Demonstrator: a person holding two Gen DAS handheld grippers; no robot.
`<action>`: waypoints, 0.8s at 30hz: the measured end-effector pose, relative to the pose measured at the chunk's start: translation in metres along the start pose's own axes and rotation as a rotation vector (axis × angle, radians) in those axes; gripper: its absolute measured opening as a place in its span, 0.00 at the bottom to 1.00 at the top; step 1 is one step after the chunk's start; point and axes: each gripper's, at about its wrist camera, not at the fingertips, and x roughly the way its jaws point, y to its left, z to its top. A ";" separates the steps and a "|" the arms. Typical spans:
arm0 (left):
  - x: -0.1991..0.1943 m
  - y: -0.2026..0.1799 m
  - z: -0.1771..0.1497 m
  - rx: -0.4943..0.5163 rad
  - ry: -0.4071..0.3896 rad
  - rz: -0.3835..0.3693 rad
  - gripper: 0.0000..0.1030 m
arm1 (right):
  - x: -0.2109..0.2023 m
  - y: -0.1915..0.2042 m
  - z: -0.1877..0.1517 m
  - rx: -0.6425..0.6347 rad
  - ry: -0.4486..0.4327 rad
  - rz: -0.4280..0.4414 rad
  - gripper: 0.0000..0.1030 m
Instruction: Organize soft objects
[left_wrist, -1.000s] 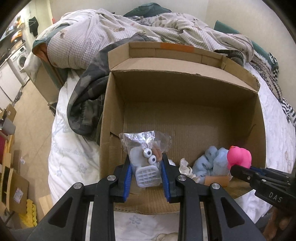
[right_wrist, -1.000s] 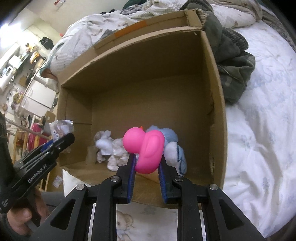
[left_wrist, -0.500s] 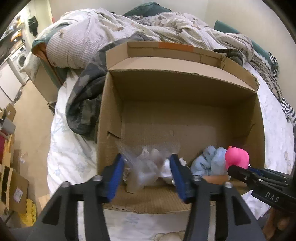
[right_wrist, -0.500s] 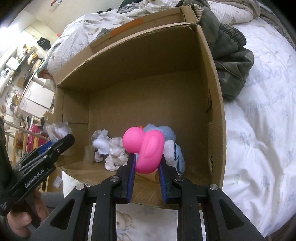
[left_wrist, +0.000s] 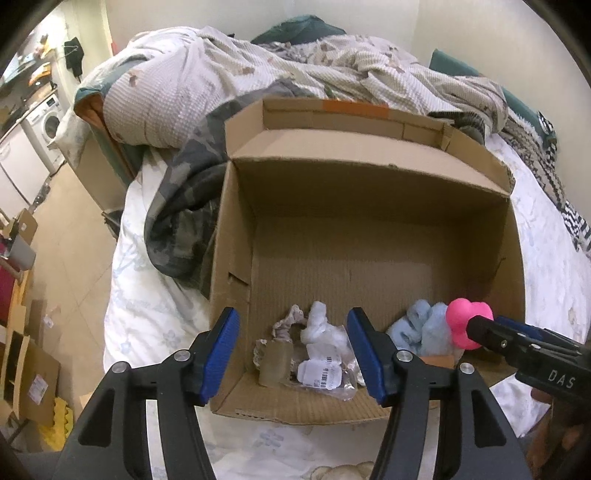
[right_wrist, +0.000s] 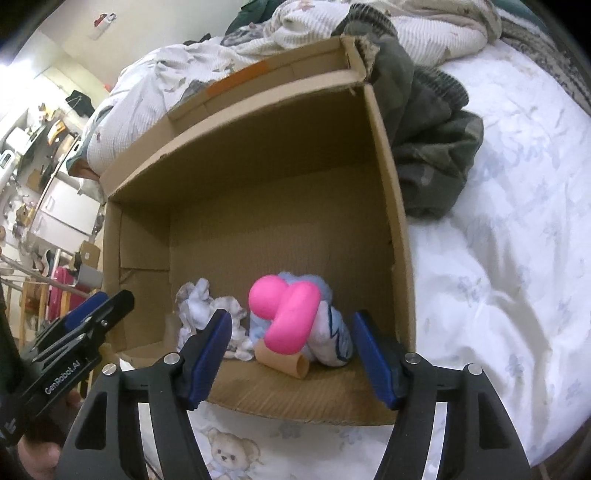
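An open cardboard box (left_wrist: 369, 177) (right_wrist: 384, 184) stands on the bed. My left gripper (left_wrist: 293, 347) hangs over its near left corner, jaws opening, pads clear of everything. Below it a clear bag with a small toy (left_wrist: 321, 371) lies on the box floor beside a white crumpled cloth (left_wrist: 319, 321) and a cardboard tube (left_wrist: 273, 363). My right gripper (right_wrist: 291, 350) is opening wide. The pink rubber duck (right_wrist: 284, 317) (left_wrist: 465, 325) is blurred and loose between its pads, over a blue plush (right_wrist: 332, 332) (left_wrist: 421, 328).
Rumpled bedding (left_wrist: 258, 74) and a camouflage garment (left_wrist: 184, 206) (right_wrist: 432, 147) crowd the box's far and outer sides. White printed sheet (right_wrist: 498, 277) lies to the right. The bed drops to the floor (left_wrist: 66, 240) on the left, with cartons and a washing machine (left_wrist: 48, 122) beyond.
My left gripper opened and the bagged toy dropped onto the box floor. My right gripper then spread off the pink duck, which has tipped and sunk slightly.
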 end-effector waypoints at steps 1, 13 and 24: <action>-0.001 0.001 0.000 -0.004 -0.004 -0.002 0.56 | -0.003 -0.001 0.001 0.004 -0.012 0.008 0.77; -0.059 0.022 -0.004 -0.031 -0.167 0.064 0.56 | -0.062 0.007 -0.003 -0.040 -0.263 0.007 1.00; -0.111 0.040 -0.043 -0.085 -0.234 0.037 0.85 | -0.118 0.029 -0.043 -0.124 -0.355 -0.055 1.00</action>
